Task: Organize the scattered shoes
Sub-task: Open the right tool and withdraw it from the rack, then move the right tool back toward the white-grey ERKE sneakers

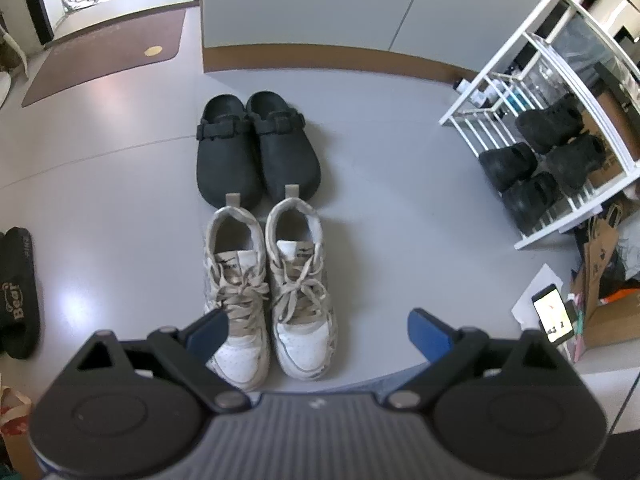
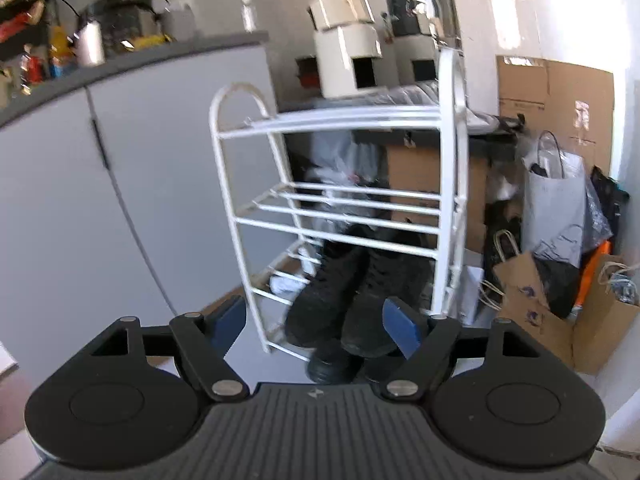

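Note:
In the left wrist view a pair of white laced sneakers (image 1: pixel 270 296) stands side by side on the grey floor, with a pair of black clogs (image 1: pixel 256 148) lined up just beyond them. My left gripper (image 1: pixel 318 334) hangs open above the sneakers' toes, holding nothing. A white wire shoe rack (image 1: pixel 532 120) at the right carries black shoes (image 1: pixel 548 152). In the right wrist view the same rack (image 2: pixel 340 208) stands upright, with black boots (image 2: pixel 348 300) on its lowest shelf. My right gripper (image 2: pixel 316 322) is open and empty in front of those boots.
A black slipper (image 1: pixel 18 292) lies at the left edge. A phone (image 1: pixel 554 314) on paper and paper bags (image 2: pixel 532 304) crowd the floor right of the rack. Grey cabinets (image 2: pixel 120 184) stand left of it, cardboard boxes (image 2: pixel 556 96) behind, a brown mat (image 1: pixel 108 52) far left.

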Demonstrator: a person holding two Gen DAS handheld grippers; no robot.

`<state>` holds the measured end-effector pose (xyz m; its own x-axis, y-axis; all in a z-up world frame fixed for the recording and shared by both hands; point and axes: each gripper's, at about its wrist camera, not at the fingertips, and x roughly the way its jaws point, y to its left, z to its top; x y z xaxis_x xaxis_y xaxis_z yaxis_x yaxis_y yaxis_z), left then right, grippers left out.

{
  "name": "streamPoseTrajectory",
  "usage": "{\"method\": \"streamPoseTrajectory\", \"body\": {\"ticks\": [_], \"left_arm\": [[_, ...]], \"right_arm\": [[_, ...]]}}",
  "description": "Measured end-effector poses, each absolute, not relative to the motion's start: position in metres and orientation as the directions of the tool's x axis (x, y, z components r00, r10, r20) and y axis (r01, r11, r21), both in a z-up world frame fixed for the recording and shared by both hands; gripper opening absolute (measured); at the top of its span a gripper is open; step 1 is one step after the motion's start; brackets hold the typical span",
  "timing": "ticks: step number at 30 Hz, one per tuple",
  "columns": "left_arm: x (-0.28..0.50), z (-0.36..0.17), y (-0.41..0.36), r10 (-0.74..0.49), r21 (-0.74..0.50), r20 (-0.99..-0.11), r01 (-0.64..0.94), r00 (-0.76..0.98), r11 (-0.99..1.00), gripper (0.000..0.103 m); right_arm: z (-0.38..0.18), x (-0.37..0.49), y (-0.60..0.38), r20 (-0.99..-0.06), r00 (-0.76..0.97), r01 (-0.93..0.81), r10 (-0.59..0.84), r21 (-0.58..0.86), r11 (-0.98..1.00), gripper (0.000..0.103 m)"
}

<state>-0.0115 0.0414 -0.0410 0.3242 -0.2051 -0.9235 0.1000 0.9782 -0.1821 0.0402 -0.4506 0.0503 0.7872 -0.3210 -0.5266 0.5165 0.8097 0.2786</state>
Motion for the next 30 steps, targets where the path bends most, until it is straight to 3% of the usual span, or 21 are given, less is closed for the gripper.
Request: {"method": "streamPoseTrajectory", "body": {"ticks": [11,30], "left_arm": [[-0.017,-0.038,0.045,-0.200,-0.179,-0.921,0.093,0.335,0.980,0.098],[-0.034,-0.028,0.044,-0.203,-0.175,-0.909,0.109,0.364,0.978,0.098]], "right_arm": [[0.083,-0.003,-0.425,-0.513,0.834,0.386,-0.203,0.280,0.879,0.086],[0.066,-0.052,-0.367,-0.634,0.766,0.104,0.103,0.282,0.954,0.099]]}}
